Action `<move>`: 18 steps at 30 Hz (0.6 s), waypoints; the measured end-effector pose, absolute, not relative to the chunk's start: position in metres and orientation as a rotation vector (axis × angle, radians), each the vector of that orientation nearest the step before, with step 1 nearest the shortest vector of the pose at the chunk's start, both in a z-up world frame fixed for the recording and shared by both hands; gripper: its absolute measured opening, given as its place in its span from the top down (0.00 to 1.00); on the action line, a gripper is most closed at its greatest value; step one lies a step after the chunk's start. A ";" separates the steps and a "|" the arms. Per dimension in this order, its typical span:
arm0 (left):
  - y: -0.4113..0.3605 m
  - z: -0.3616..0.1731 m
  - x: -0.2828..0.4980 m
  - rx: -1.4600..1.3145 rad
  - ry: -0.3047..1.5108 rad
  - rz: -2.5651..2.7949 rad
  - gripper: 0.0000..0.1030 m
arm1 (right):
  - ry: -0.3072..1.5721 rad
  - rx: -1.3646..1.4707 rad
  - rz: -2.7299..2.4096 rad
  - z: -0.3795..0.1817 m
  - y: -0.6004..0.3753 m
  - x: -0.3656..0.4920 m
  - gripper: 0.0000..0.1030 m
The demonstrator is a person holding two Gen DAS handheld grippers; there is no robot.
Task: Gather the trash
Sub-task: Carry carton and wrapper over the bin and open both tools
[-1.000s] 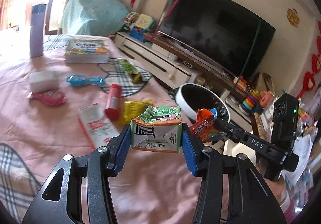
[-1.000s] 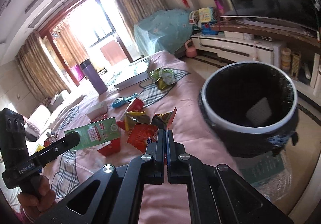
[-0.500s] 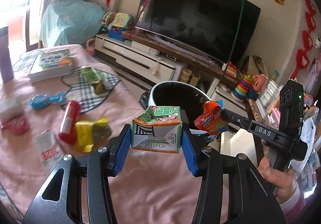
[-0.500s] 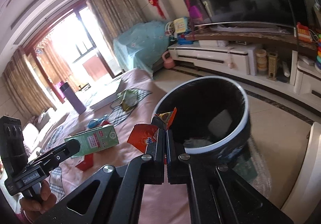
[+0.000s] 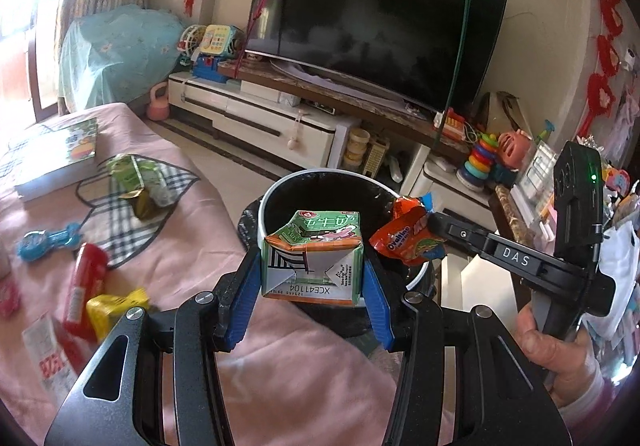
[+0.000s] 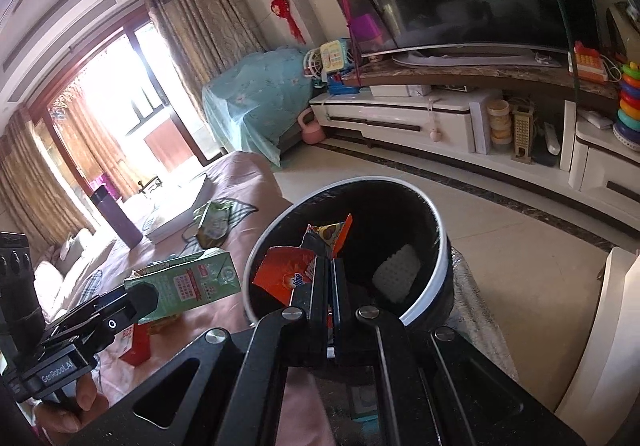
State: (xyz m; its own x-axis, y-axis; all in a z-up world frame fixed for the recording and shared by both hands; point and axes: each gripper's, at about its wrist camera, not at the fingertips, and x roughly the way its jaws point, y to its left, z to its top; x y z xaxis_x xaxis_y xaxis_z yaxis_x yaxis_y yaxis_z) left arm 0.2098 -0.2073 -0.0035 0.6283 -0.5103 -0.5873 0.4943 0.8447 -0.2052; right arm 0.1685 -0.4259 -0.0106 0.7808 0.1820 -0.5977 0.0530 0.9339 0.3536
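Note:
My left gripper (image 5: pixel 312 282) is shut on a green and white milk carton (image 5: pixel 314 258), held at the near rim of the black bin with a white rim (image 5: pixel 272 194). My right gripper (image 6: pixel 330 270) is shut on an orange Ovaltine snack wrapper (image 6: pixel 286 272), held over the bin's (image 6: pixel 436 222) open mouth. From the left wrist view the wrapper (image 5: pixel 408 240) hangs above the bin's right side. The carton (image 6: pixel 188 280) shows left of the bin in the right wrist view. A pale object (image 6: pixel 396 272) lies inside the bin.
The pink bed cover (image 5: pixel 180 246) holds a red tube (image 5: pixel 84 282), a yellow wrapper (image 5: pixel 116 306), a blue toy (image 5: pixel 48 242), a green packet (image 5: pixel 136 182) and a book (image 5: pixel 60 154). A white TV cabinet (image 5: pixel 280 122) and television (image 5: pixel 376 26) stand behind the bin.
Both grippers have swung right from above the bed to the bin. The wrapper is now over the bin's mouth and the carton is at its near rim.

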 end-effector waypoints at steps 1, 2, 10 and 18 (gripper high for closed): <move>-0.210 -0.005 0.212 -0.022 0.684 -0.576 0.54 | 0.679 0.368 0.068 -0.012 -0.428 0.171 0.99; -0.213 -0.006 0.215 -0.021 0.689 -0.578 0.54 | 0.683 0.370 0.066 -0.013 -0.431 0.173 0.99; -0.233 -0.017 0.232 0.004 0.719 -0.579 0.54 | 0.705 0.381 0.052 -0.020 -0.444 0.183 0.99; -0.243 -0.026 0.243 0.013 0.746 -0.577 0.54 | 0.735 0.368 0.048 -0.025 -0.450 0.194 0.99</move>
State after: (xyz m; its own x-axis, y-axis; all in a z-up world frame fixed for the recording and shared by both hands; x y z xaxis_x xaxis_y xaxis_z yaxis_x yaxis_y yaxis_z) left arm 0.2429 -0.2428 -0.0260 0.5869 -0.4908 -0.6440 0.4999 0.8453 -0.1886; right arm 0.1940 -0.4498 -0.0253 0.7439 0.1701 -0.6463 0.0855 0.9349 0.3445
